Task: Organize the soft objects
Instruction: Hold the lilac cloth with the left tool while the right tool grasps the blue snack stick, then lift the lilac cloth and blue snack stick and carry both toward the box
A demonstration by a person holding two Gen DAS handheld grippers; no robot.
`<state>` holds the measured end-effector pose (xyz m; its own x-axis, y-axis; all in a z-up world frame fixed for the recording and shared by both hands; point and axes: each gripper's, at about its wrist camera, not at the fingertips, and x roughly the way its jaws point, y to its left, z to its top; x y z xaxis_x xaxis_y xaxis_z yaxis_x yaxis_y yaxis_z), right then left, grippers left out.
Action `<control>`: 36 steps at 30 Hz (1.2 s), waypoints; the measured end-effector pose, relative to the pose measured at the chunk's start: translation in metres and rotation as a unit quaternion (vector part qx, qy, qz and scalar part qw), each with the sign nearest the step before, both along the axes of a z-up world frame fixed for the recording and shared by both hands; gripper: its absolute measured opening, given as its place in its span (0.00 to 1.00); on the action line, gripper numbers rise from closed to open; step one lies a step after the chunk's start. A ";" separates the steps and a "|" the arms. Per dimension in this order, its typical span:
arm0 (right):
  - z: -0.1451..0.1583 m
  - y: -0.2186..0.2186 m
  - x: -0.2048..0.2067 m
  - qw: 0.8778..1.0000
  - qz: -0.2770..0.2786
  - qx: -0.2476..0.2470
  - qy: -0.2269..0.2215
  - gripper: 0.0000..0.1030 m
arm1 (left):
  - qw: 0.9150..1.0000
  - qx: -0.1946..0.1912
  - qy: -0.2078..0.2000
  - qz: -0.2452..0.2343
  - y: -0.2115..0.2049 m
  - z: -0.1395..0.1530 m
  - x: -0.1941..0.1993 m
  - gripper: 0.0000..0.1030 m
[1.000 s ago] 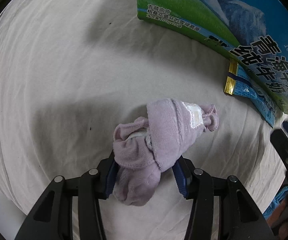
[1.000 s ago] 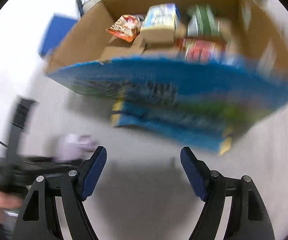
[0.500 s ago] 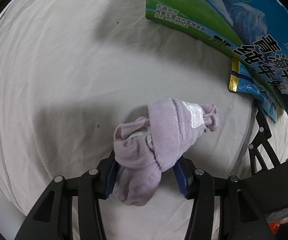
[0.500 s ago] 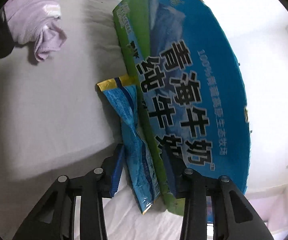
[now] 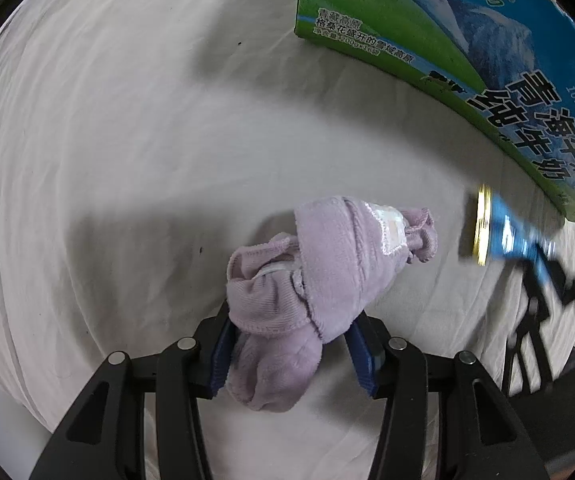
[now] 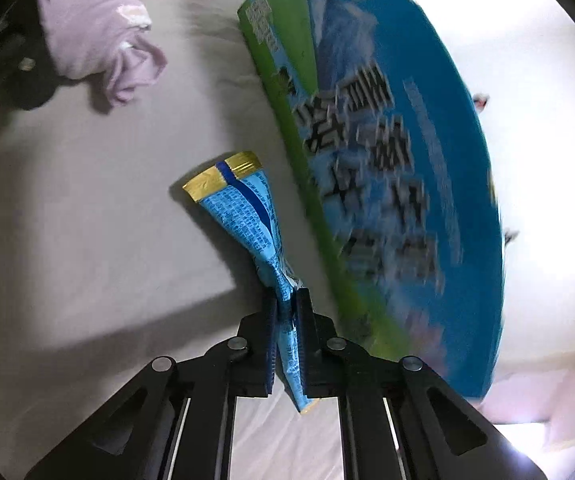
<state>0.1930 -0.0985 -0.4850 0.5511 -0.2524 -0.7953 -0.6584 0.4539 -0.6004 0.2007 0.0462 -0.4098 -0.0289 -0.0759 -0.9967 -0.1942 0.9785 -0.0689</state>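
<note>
Bench covered in wrinkled off-white cloth [image 5: 127, 160], creases running across it. Soft dark shadows fall on cloth [image 6: 67, 240] in both views. Light strong from far right in right wrist view, bleaching surface beyond carton. Pale, washed-out patch at lower right there; too overexposed to tell what it is.

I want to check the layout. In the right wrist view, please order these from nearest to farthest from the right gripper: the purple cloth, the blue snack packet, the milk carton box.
1. Blue snack packet: pinched between the shut jaws of the right gripper.
2. Milk carton box: just to the right of the packet.
3. Purple cloth: far upper left, on the white sheet.
</note>
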 end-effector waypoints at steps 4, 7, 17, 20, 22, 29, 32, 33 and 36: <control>0.017 -0.013 0.007 0.984 -0.090 0.071 0.137 0.10 | 1.000 0.002 0.003 -0.006 -0.002 -0.001 0.001 0.46; 0.032 -0.032 0.028 0.946 -0.151 0.158 0.240 0.16 | 1.000 0.009 0.008 -0.019 -0.007 -0.003 0.002 0.46; 0.007 -0.045 0.052 0.931 -0.113 0.152 0.312 0.72 | 0.997 0.033 0.030 -0.058 -0.036 -0.009 0.021 0.53; -0.012 -0.043 0.044 0.920 -0.120 0.146 0.344 0.73 | 0.997 0.033 0.037 -0.064 -0.039 -0.011 0.027 0.53; -0.017 -0.044 0.042 0.925 -0.123 0.149 0.327 0.70 | 0.997 0.032 0.039 -0.065 -0.039 -0.011 0.031 0.53; -0.016 -0.059 0.023 0.887 -0.288 0.203 0.299 0.24 | 0.997 0.033 0.025 -0.071 -0.035 -0.014 0.027 0.49; -0.022 -0.079 0.021 0.817 -0.389 0.254 0.342 0.23 | 0.998 0.020 0.023 -0.062 -0.034 -0.013 0.014 0.42; -0.022 -0.082 0.020 0.797 -0.404 0.275 0.355 0.23 | 0.998 0.009 0.027 -0.055 -0.033 -0.012 0.012 0.39; -0.017 -0.088 0.014 0.768 -0.432 0.311 0.357 0.23 | 0.998 -0.005 0.030 -0.048 -0.034 -0.012 0.005 0.34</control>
<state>0.2071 -0.1866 -0.5022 -0.2413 0.2720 -0.9315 -0.0110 0.9591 0.2829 0.2061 0.0122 -0.4216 -0.0953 -0.0807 -0.9922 -0.1030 0.9922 -0.0708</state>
